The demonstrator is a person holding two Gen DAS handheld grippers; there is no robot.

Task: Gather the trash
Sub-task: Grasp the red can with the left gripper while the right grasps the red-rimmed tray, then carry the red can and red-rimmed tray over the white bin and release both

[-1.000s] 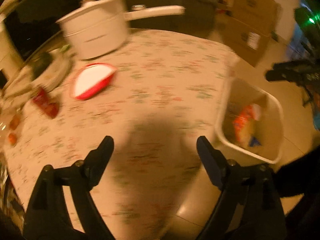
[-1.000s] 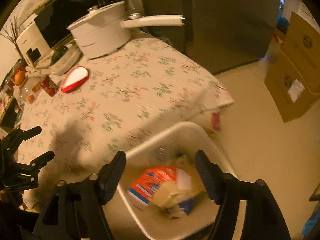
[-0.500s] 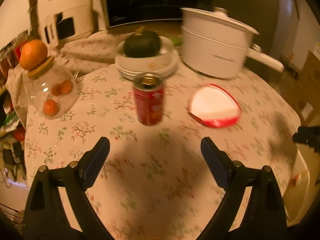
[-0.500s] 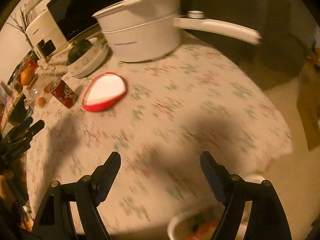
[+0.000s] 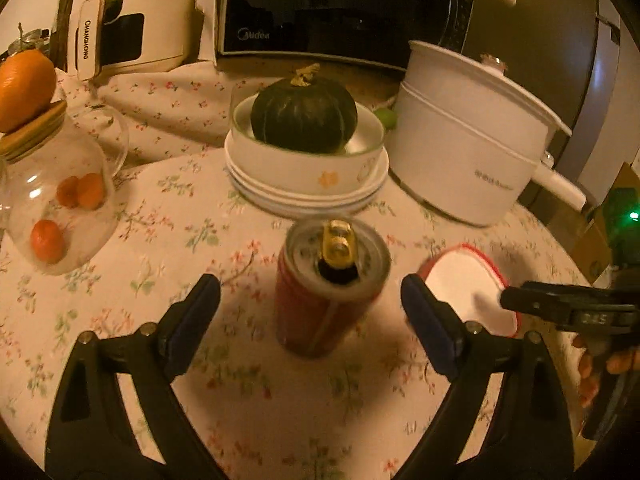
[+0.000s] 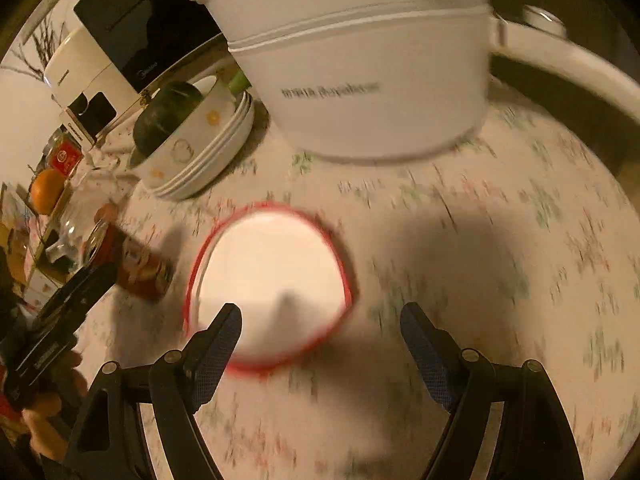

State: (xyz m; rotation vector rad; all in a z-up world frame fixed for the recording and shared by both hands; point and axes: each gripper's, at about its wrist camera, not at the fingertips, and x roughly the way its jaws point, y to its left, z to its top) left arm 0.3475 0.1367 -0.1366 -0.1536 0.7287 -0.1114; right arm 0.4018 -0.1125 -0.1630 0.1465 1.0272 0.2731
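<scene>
A floral tablecloth point(image 5: 192, 216) covered the round table, with a microwave point(image 5: 340, 8) and a white appliance point(image 5: 128, 28) standing at its back edge. The red can point(image 5: 328, 292) served as the anchor of the scene: it stood upright on the cloth, its long axis vertical, its top opened and the gold tab lifted over the dark mouth. Behind it sat a stack of bowls point(image 5: 308, 176) holding a dark green squash point(image 5: 304, 114); behind and to its right stood the white pot point(image 5: 464, 144); to its left was a glass jar point(image 5: 56, 208) with small fruit inside.

The left gripper point(image 5: 310, 300) was spread wide and empty, with the can directly ahead, centred between the two fingers and not yet touched by either. It was plainly the nearer tool, and a straight advance followed by a squeeze across the can's round body looked like the coming move.

To the can's right lay a red-rimmed white lid point(image 6: 268, 284), flat on the cloth. The right gripper point(image 6: 320, 328) hovered over its near edge, equally spread and holding nothing. Motion blur softened both views.
</scene>
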